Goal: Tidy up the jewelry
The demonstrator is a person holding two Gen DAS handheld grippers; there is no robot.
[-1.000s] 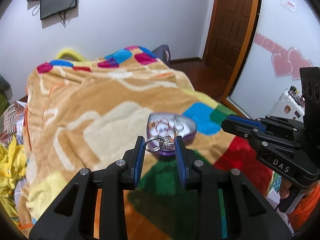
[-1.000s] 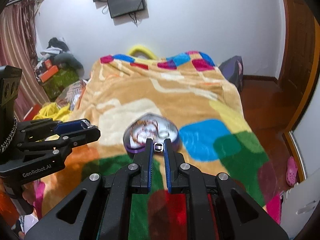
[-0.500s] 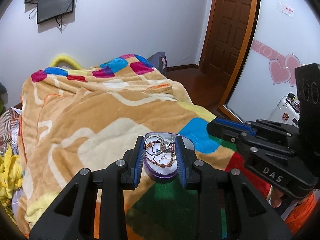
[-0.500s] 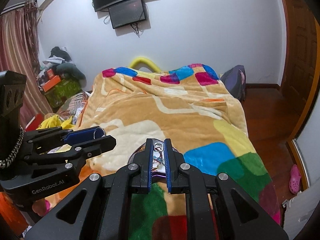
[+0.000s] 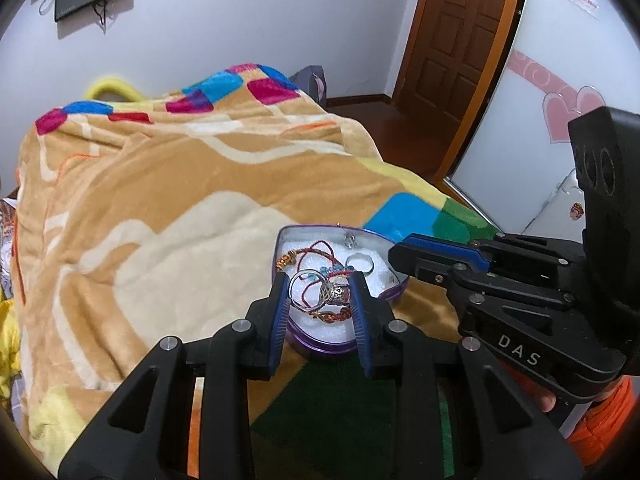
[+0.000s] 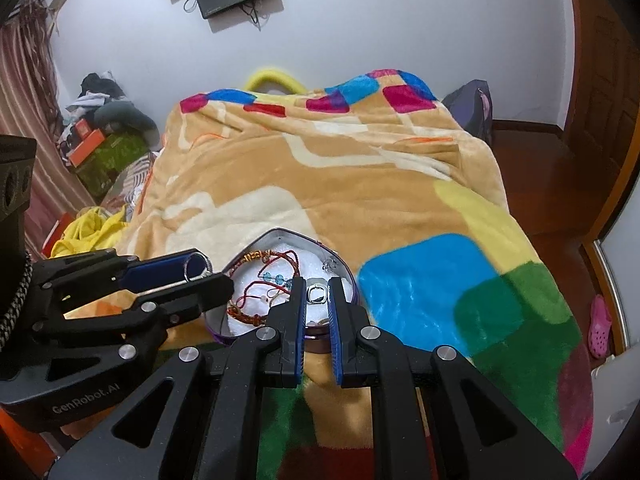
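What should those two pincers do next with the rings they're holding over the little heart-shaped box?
Probably lower the left gripper slightly and open it. Its silver ring hangs right above the purple heart-shaped box, whose white lining already holds bracelets; the right gripper grips another ring.

We see a purple heart-shaped tin (image 5: pixel 308 342) with white inside, under our blue jaws, on a tan blanket (image 5: pixel 168 184) with bright colour blocks.
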